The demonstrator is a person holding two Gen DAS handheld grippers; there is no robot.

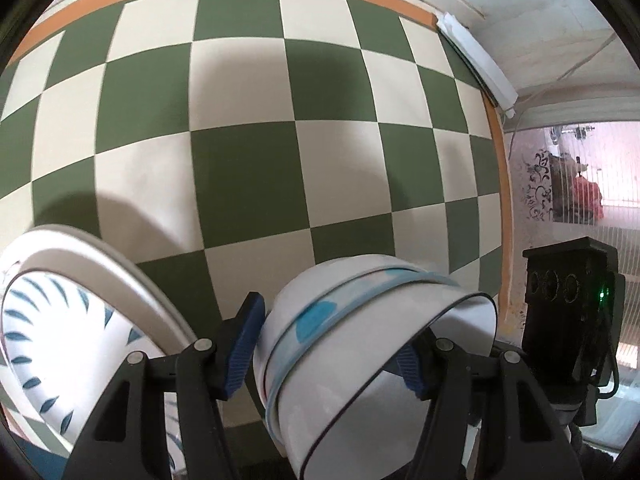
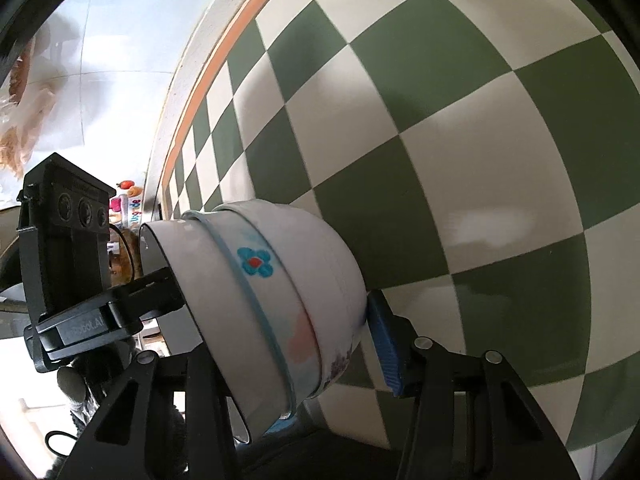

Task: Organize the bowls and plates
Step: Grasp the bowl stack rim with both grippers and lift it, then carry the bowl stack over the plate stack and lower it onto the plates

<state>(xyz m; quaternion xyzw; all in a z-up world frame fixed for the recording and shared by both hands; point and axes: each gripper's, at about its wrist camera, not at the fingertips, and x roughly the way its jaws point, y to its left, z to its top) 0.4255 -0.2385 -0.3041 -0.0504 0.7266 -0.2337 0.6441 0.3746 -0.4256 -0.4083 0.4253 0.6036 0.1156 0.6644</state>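
Observation:
A stack of nested white bowls [image 1: 360,344] with blue trim is held between both grippers, above the green-and-cream checkered table [image 1: 240,140]. My left gripper [image 1: 324,356] is shut on the stack; one blue pad lies on the outer bowl's wall, the other inside the inner bowl. In the right wrist view the same stack [image 2: 280,304], with a blue flower mark, sits between my right gripper's [image 2: 280,340] fingers, shut on it. The other gripper [image 2: 80,280] reaches into the stack from the left. A white plate [image 1: 60,340] with blue leaf marks lies at the lower left.
The table has an orange border [image 1: 500,160] along its far and right edges. A white bar [image 1: 476,60] lies at the table's far right corner. The right gripper's black body [image 1: 568,312] stands close on the right.

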